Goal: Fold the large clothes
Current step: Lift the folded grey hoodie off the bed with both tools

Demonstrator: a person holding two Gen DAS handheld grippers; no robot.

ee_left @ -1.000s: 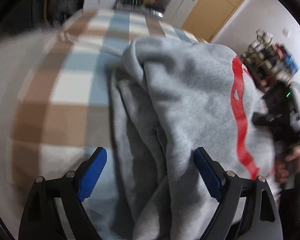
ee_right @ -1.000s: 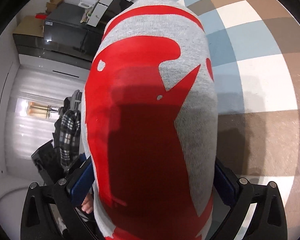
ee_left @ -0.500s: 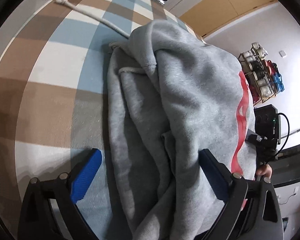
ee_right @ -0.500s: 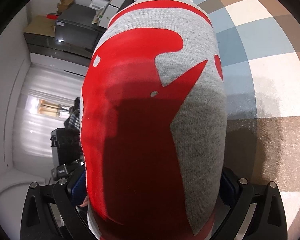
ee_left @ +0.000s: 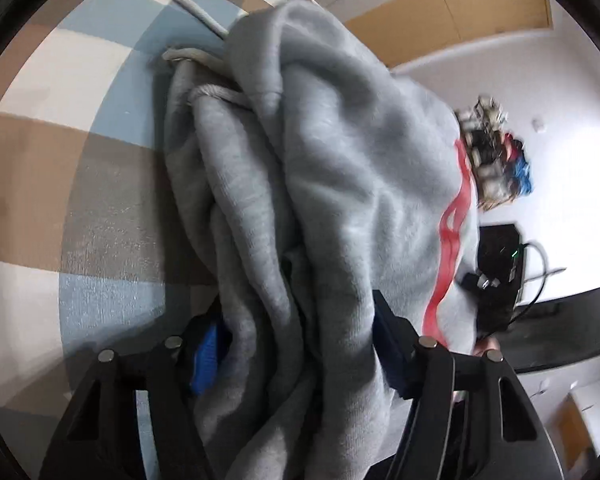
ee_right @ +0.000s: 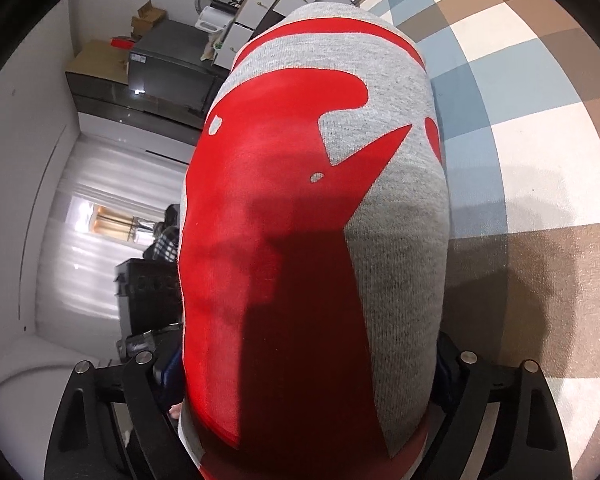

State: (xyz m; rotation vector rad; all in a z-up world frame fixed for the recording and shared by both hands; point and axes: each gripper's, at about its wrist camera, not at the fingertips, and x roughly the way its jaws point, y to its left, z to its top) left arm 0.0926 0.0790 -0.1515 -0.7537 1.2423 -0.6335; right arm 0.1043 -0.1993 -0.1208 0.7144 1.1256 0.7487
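- The left tongs (ee_left: 296,344) had just been closing on a thick bunch of the grey hoodie (ee_left: 340,184), fabric packed between the jaws.
- The right tongs (ee_right: 308,364) closed a little; they stood wide, hoodie filling the gap, but whether they gripped it I couldn't tell.
- The hoodie lay bundled on the checked carpet (ee_left: 100,200).
- Best gather every layer before lifting, and keep both ends level.

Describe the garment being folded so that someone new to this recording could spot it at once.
Start from the checked brown, blue and white carpet. Lying bunched on it, between the jaws of both grippers, is the grey sweatshirt, a thick fleece with a drawcord at its far end. A large red print marks it out from everything else in view.
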